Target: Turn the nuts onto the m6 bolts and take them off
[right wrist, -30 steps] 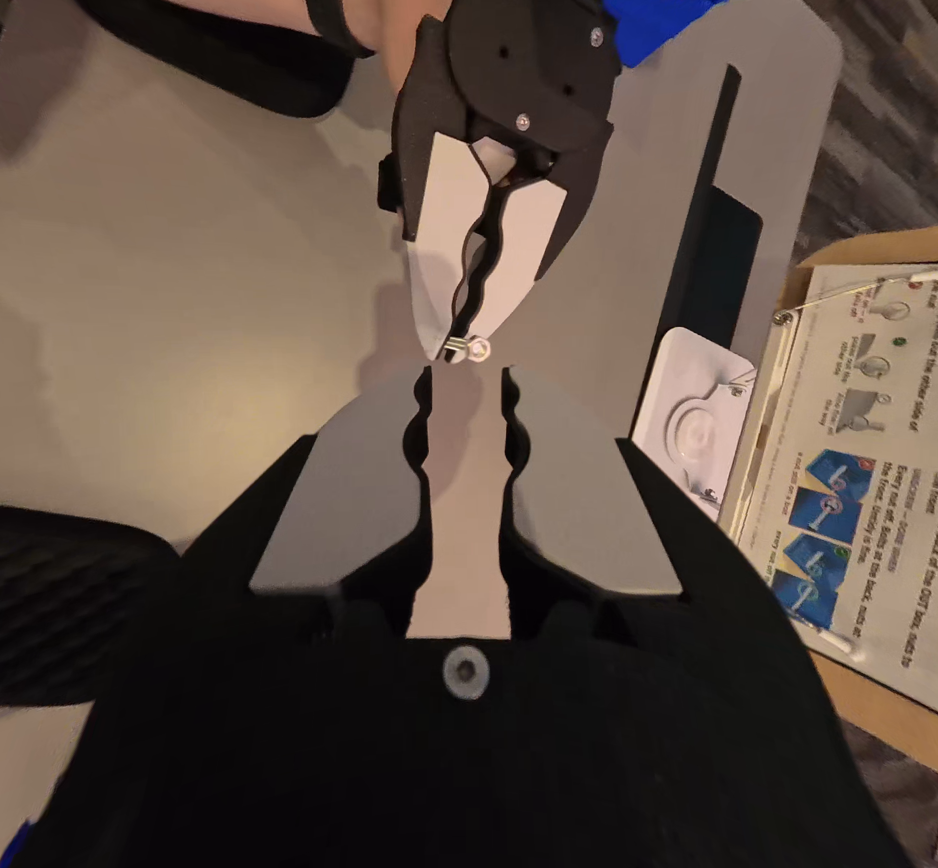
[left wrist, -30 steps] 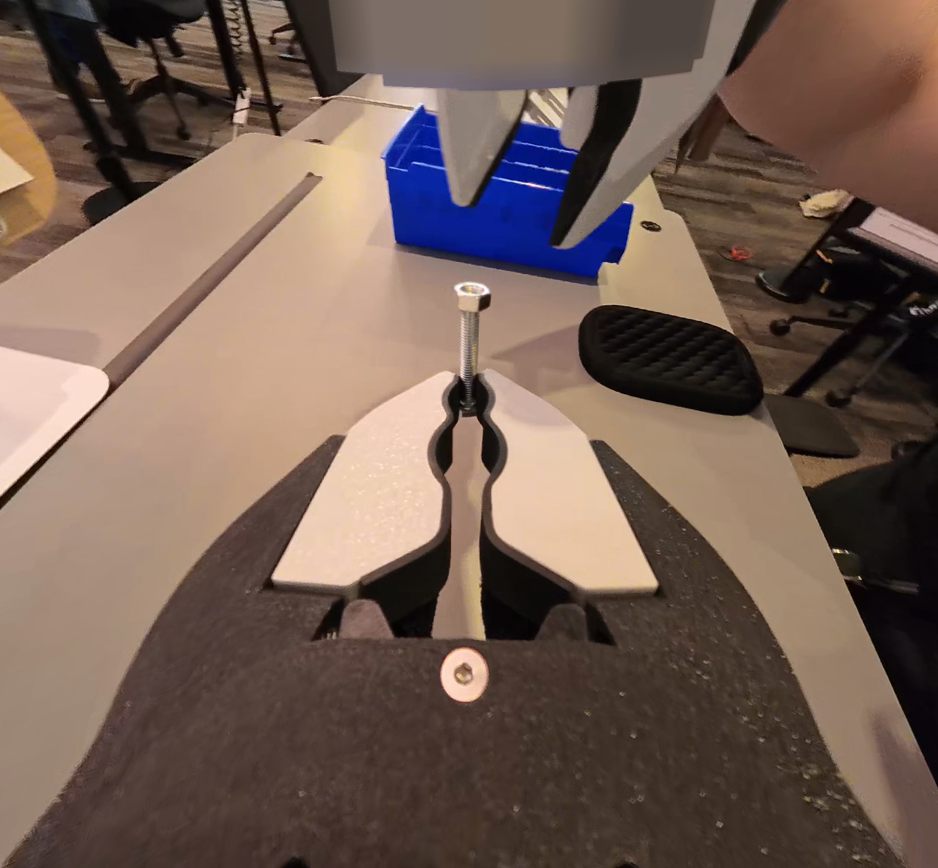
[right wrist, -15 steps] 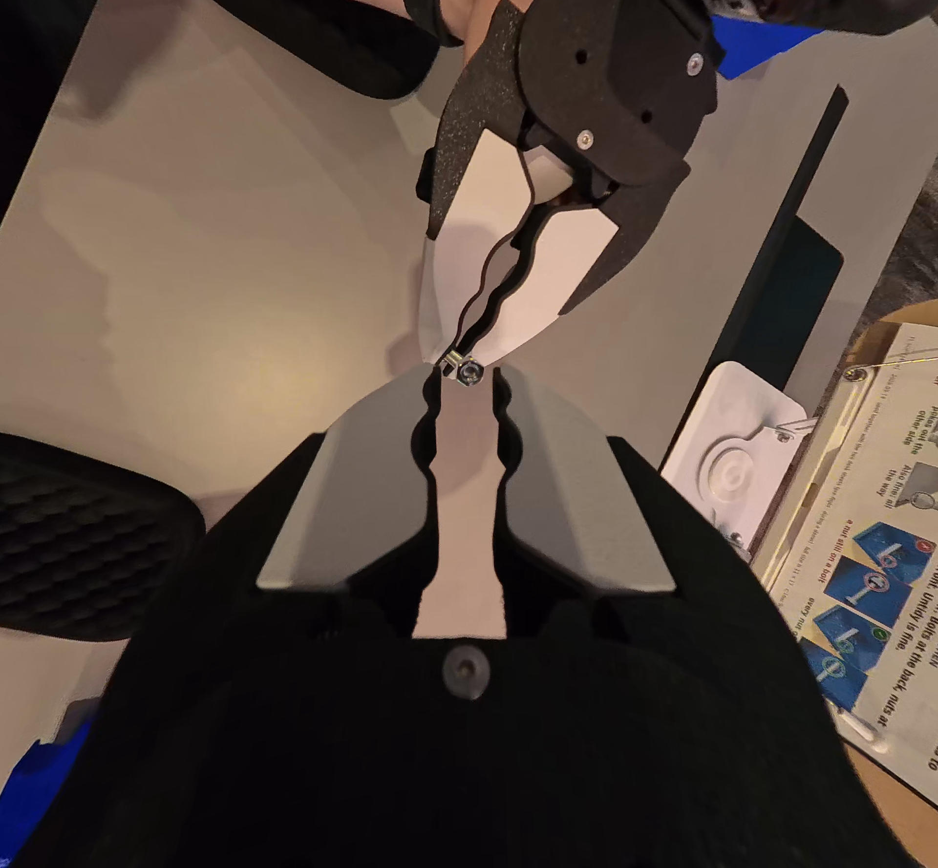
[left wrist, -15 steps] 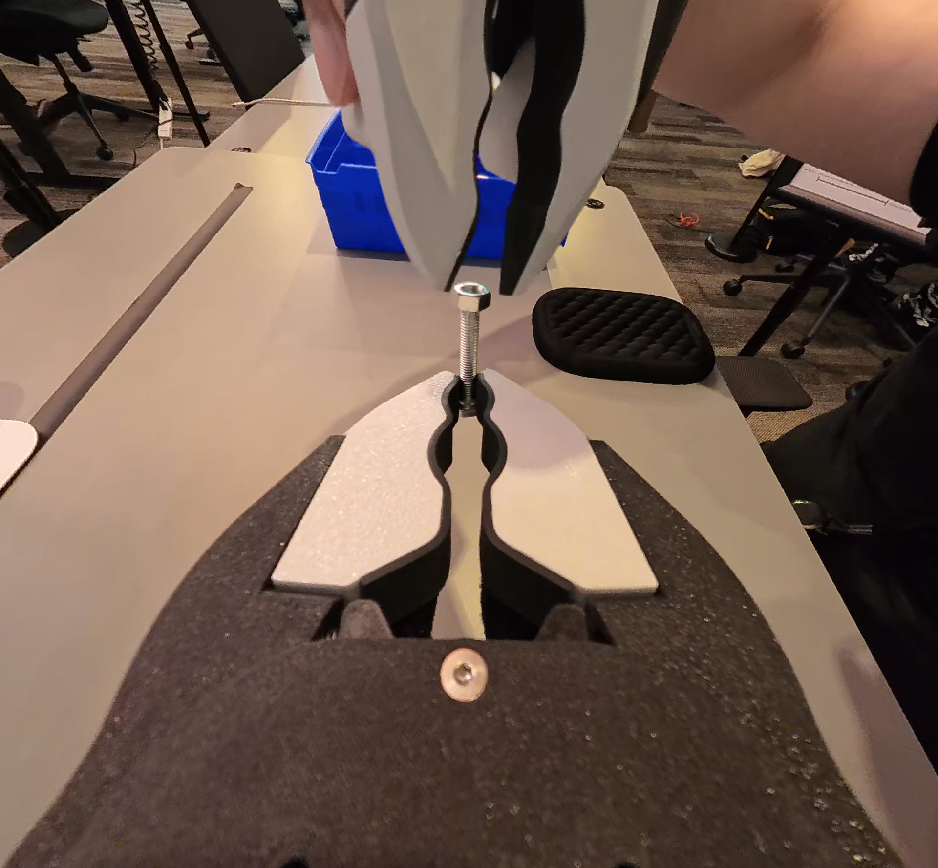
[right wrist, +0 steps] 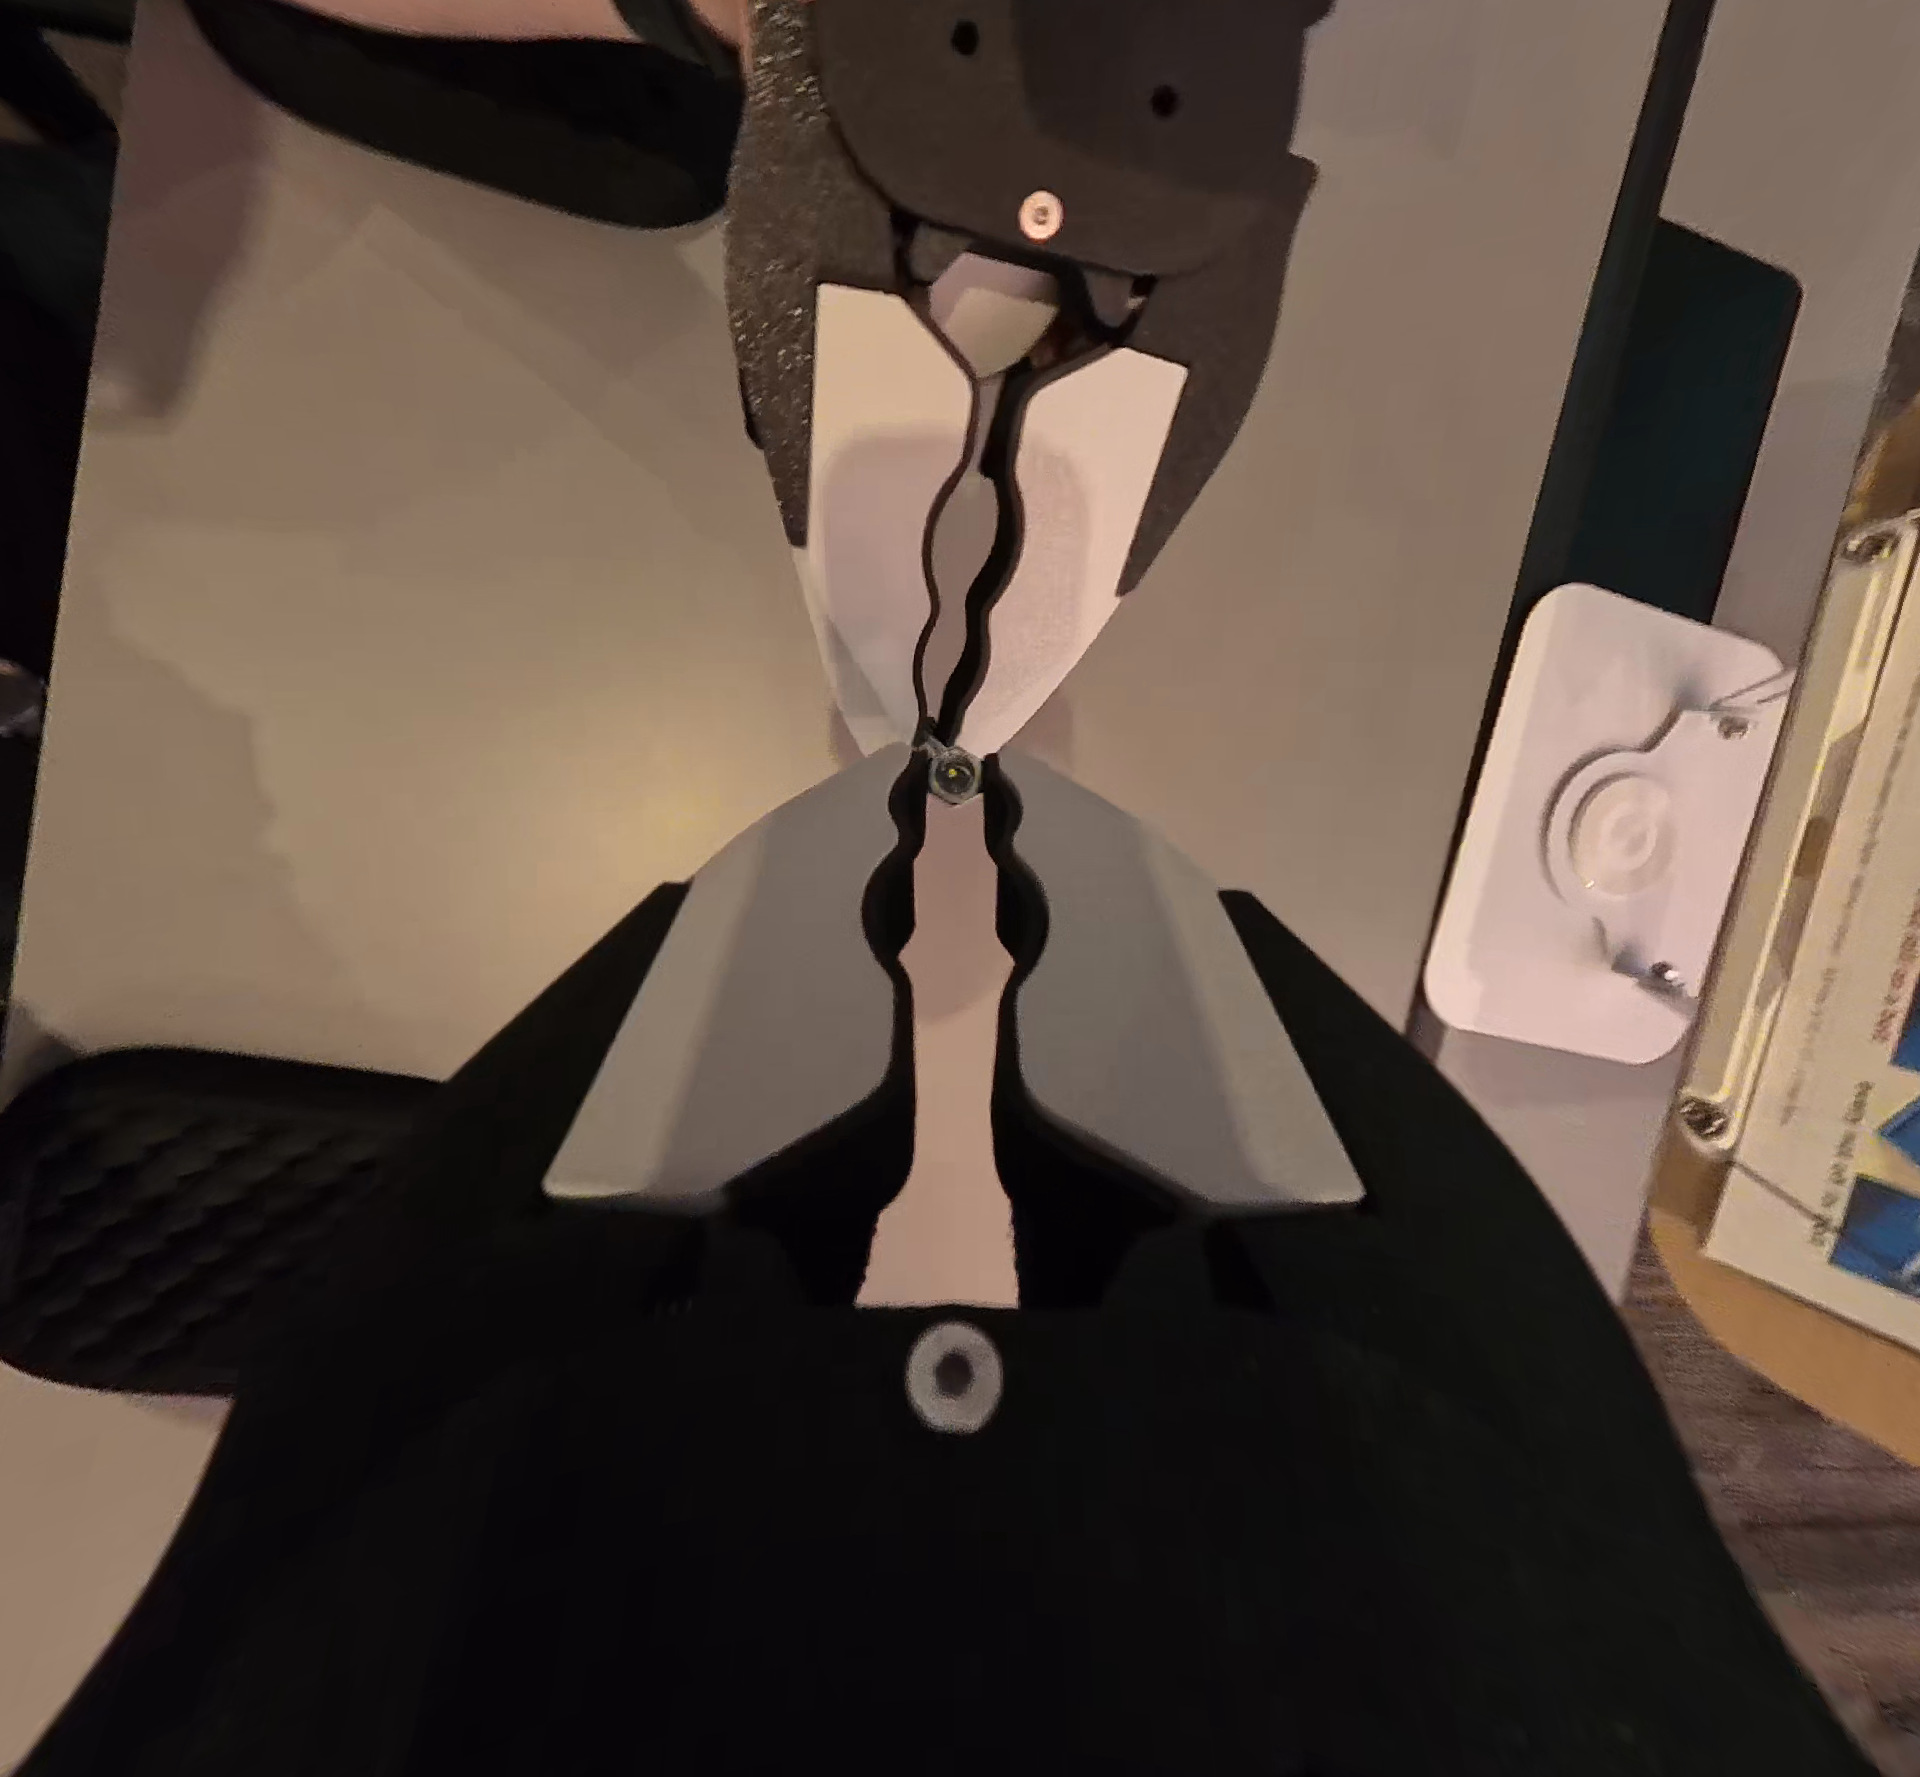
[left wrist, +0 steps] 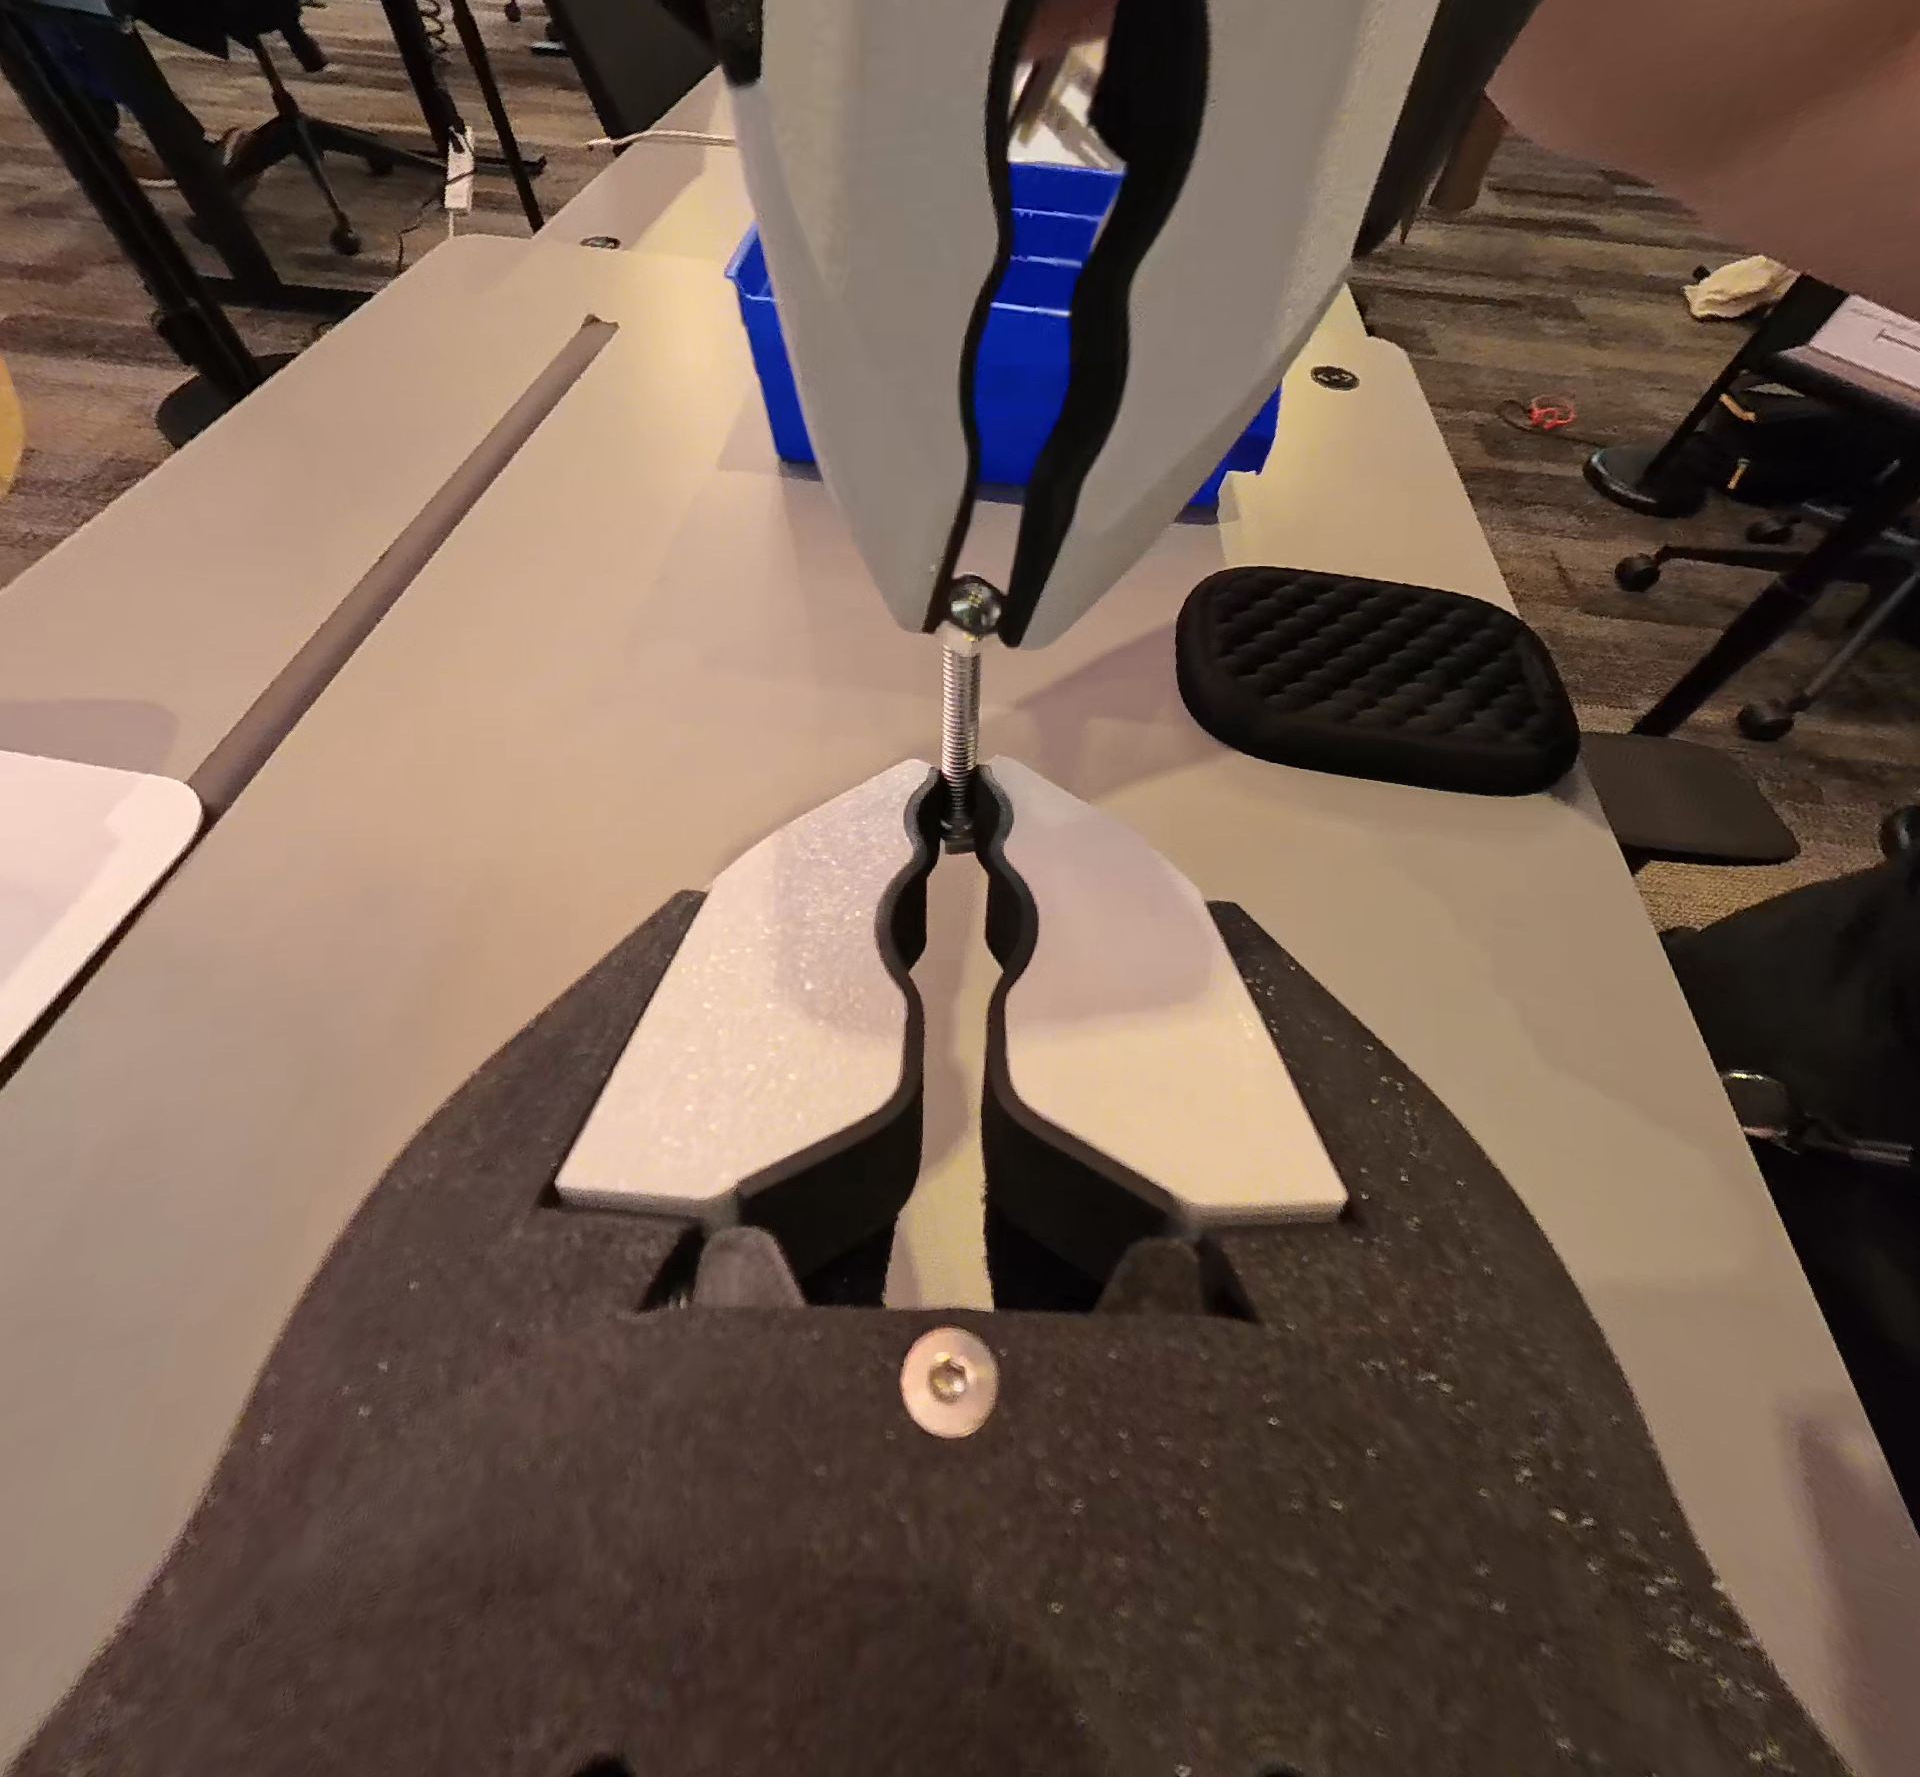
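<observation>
A silver M6 bolt [left wrist: 961,709] stands upright, with its lower end clamped between the tips of my left gripper [left wrist: 961,797], which is shut on it. A silver nut [left wrist: 972,605] sits on the bolt's top end. My right gripper [left wrist: 975,613] comes down from above and its fingertips close on the nut from both sides. In the right wrist view I look down the bolt's axis. There the nut [right wrist: 954,777] sits between my right gripper's tips [right wrist: 951,784], and the left gripper [right wrist: 951,740] points in from the top. Most of the bolt is hidden there.
A blue bin [left wrist: 1044,304] stands at the back of the grey table [left wrist: 520,792]. A black ribbed pad [left wrist: 1371,678] lies to the right. A white tray [right wrist: 1600,896] and an instruction card [right wrist: 1818,1052] lie beside a dark slot [left wrist: 416,564]. A person's forearm [left wrist: 1714,44] reaches in at the upper right.
My right gripper came down over the bolt, narrowed its jaws and closed its tips on the nut. My left gripper kept holding the bolt upright.
</observation>
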The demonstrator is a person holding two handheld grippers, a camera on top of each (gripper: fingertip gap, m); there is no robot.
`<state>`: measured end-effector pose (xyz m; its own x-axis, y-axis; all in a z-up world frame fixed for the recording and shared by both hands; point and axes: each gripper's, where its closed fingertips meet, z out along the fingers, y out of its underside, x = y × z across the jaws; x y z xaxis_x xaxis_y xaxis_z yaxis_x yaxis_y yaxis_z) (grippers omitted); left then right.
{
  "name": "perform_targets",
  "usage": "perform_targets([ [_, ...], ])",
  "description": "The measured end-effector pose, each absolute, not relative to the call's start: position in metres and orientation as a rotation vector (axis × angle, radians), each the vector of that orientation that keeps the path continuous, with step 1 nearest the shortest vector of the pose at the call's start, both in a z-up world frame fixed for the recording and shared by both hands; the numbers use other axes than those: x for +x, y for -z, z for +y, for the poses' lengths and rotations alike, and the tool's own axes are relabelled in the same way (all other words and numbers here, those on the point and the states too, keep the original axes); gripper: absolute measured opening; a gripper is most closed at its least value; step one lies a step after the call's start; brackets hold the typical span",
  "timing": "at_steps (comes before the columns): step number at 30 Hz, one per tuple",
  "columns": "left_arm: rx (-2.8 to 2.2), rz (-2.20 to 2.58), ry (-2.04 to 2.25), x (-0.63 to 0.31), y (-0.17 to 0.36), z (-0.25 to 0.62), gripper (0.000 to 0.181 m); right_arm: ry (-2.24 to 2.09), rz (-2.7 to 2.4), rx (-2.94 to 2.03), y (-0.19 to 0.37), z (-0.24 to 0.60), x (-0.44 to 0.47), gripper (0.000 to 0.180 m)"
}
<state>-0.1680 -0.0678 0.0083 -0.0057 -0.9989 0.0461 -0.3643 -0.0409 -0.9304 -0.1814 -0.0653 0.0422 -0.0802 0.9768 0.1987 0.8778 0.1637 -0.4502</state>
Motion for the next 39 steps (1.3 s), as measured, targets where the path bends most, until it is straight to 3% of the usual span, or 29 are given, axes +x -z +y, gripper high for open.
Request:
perform_targets([
  [28,-1.298,1.395,1.180,-0.169,-0.046,-0.082,0.005,-0.909,-1.634,-1.613,-0.081,-0.081,-0.189,0.009],
  [39,-1.390,1.290,1.106,-0.172,-0.052,-0.065,0.005,-0.794,-1.424,-1.645,-0.086,-0.062,-0.190,0.009],
])
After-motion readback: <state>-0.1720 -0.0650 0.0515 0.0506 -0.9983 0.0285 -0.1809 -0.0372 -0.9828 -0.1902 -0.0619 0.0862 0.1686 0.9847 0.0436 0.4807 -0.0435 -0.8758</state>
